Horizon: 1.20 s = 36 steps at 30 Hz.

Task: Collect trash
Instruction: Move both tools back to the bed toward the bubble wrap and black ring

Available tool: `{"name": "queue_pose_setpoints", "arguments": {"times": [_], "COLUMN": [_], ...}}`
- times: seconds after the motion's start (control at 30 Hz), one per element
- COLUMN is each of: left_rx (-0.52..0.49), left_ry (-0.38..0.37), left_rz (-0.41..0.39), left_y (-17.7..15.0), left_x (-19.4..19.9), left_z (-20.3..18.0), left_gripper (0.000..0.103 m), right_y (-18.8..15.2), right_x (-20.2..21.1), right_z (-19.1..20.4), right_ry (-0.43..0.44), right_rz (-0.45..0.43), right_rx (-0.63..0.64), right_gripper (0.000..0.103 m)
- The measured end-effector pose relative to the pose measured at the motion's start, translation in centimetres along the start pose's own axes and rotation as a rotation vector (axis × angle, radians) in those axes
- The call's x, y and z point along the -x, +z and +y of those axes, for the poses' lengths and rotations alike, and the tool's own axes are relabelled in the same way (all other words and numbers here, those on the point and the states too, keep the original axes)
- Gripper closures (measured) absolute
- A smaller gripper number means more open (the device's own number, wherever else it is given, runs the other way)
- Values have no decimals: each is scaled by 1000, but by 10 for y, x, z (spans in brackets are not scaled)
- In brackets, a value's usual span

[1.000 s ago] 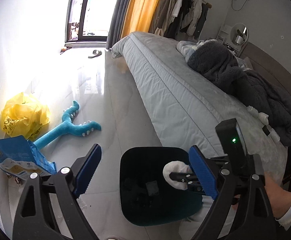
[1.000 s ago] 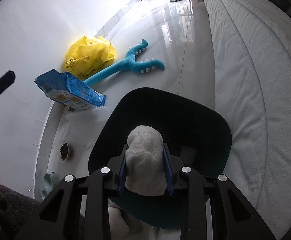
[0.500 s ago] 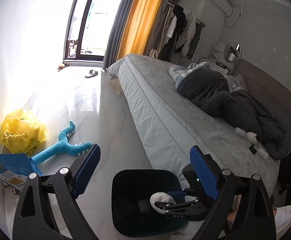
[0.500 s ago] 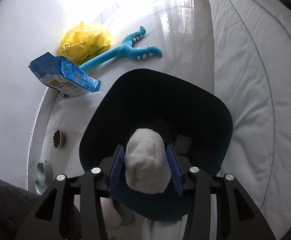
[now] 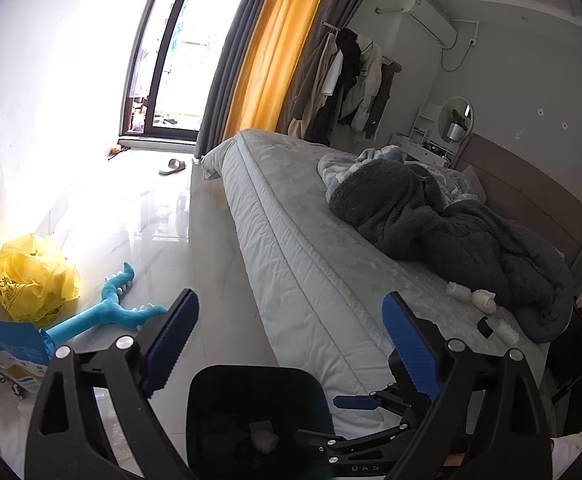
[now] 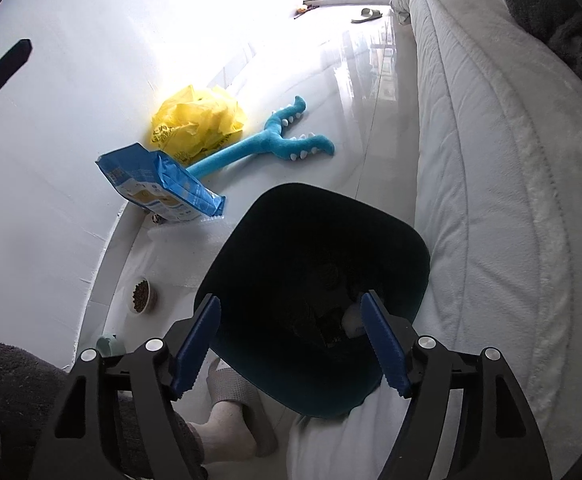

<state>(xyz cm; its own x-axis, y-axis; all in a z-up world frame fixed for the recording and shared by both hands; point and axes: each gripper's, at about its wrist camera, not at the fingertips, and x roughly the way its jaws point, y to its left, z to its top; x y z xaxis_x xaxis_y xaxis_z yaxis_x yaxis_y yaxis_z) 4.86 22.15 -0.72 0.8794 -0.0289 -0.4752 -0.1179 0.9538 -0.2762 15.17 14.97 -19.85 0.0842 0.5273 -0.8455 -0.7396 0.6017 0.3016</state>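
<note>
A dark teal trash bin (image 6: 387,236) stands on the floor beside the bed. A white crumpled wad (image 6: 351,321) lies inside it, also seen in the left wrist view (image 5: 265,438) inside the bin (image 5: 211,392). My right gripper (image 6: 291,344) is open and empty just above the bin's near rim; it shows in the left wrist view (image 5: 331,424) too. My left gripper (image 5: 291,344) is open and empty, held higher and facing the bed. More white wads (image 5: 483,300) lie on the bed near the blanket.
A yellow plastic bag (image 6: 199,120), a blue pouch (image 6: 159,184) and a blue plush toy (image 6: 275,140) lie by the wall. A small food bowl (image 6: 142,295) sits on the floor. The bed (image 6: 491,200) runs along the right. My slippered foot (image 6: 231,420) is below the bin.
My right gripper opened and the white wad dropped into the bin. My left gripper tilted up toward the bed.
</note>
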Motion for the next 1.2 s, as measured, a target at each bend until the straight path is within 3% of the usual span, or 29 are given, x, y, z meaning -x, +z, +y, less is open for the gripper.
{"name": "queue_pose_setpoints", "arguments": {"times": [0.23, 0.63, 1.2], "left_rx": [-21, -60, -103], "left_ry": [-24, -86, -138], "left_rz": [6, 38, 80], "left_y": [0, -7, -21], "left_x": [-15, -41, -74], "left_z": [-30, -84, -150], "left_gripper": [8, 8, 8], "right_y": [-1, -13, -56], "right_x": [47, 119, 180], "right_z": [-16, -70, -145], "right_ry": [16, -52, -148], "right_rz": [-109, -291, -391], "right_rx": [-15, -33, -114], "right_gripper": [25, 22, 21]}}
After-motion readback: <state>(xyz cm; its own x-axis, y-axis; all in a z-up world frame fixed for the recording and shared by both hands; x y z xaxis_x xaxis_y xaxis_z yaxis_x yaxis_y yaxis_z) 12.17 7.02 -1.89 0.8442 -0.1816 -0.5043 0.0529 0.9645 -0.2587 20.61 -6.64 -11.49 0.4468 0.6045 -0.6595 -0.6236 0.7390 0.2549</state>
